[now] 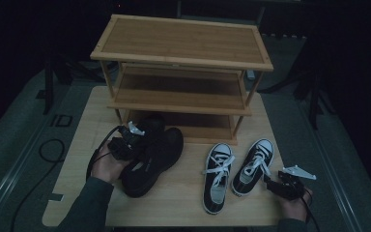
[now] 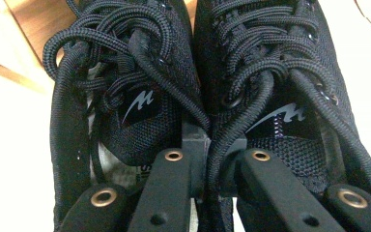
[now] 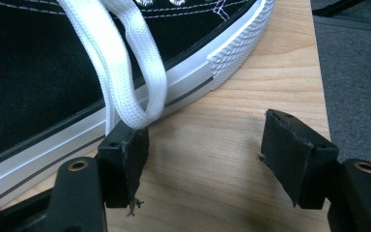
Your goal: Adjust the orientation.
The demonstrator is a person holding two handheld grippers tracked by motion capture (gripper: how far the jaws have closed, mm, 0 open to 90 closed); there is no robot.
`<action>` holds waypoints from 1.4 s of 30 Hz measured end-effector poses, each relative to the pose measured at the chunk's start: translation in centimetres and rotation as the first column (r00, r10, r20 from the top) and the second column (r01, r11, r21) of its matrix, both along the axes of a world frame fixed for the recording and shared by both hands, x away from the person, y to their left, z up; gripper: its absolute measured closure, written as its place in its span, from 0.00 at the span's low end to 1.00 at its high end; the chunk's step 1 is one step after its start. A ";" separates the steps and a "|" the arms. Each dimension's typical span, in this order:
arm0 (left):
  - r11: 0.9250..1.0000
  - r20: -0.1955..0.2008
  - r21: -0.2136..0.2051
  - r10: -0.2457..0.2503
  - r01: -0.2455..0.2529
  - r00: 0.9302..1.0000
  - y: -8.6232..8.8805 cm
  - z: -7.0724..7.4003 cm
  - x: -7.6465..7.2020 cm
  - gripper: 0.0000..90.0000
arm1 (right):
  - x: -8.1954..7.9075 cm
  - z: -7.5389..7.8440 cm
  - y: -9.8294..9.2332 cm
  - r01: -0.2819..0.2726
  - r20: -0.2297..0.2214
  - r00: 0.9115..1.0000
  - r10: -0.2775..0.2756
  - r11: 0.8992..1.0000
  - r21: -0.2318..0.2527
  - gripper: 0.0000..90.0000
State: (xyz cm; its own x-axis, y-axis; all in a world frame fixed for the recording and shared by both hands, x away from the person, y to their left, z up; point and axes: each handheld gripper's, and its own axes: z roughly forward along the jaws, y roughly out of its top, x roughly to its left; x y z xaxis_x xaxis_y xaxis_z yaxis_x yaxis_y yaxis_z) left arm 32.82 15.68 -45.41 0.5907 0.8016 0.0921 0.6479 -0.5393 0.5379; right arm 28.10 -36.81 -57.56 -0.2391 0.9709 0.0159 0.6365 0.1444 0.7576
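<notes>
A pair of black mesh running shoes (image 1: 152,154) lies side by side at the table's front left, before the rack. My left gripper (image 1: 140,142) reaches into them from above. Seen from the left gripper view, its jaws (image 2: 212,145) stand close together, pinching the inner collars of the left shoe (image 2: 140,106) and the right shoe (image 2: 280,96). My right gripper (image 1: 270,183) rests low at the front right, just beside the heel of a black-and-white canvas sneaker (image 1: 253,166). In the right gripper view my right gripper (image 3: 207,154) is open over bare wood, and a white lace loop (image 3: 130,92) of that sneaker (image 3: 38,72) touches its left pad.
A three-tier bamboo shoe rack (image 1: 183,43) stands at the back of the wooden table (image 1: 183,193). A second black-and-white sneaker (image 1: 217,176) lies left of the first. The table's right edge (image 3: 319,87) is close to my right gripper, with grey floor beyond.
</notes>
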 end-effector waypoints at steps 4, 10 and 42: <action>1.000 0.001 -0.005 0.008 -0.008 1.000 -0.4 -0.1 0.6 0.96 | 0.0 0.0 0.0 0.000 0.000 1.000 0.000 1.000 0.000 0.37; 1.000 0.008 -0.005 0.020 -0.020 1.000 -0.9 -0.2 1.2 0.96 | 0.0 0.0 0.0 0.000 -0.001 1.000 0.000 1.000 0.000 0.37; 0.997 0.026 0.009 0.076 -0.076 0.997 -4.0 -1.7 5.2 0.96 | 0.0 0.0 0.0 -0.002 -0.002 1.000 0.002 1.000 0.000 0.37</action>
State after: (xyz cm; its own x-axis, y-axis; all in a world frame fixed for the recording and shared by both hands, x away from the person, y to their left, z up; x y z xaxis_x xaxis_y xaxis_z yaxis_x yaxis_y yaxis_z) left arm 38.03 11.64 -47.09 0.5255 0.8429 0.1152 0.6730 -0.4947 0.5498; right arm 28.10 -36.82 -57.55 -0.2407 0.9705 0.0167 0.6376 0.1451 0.7566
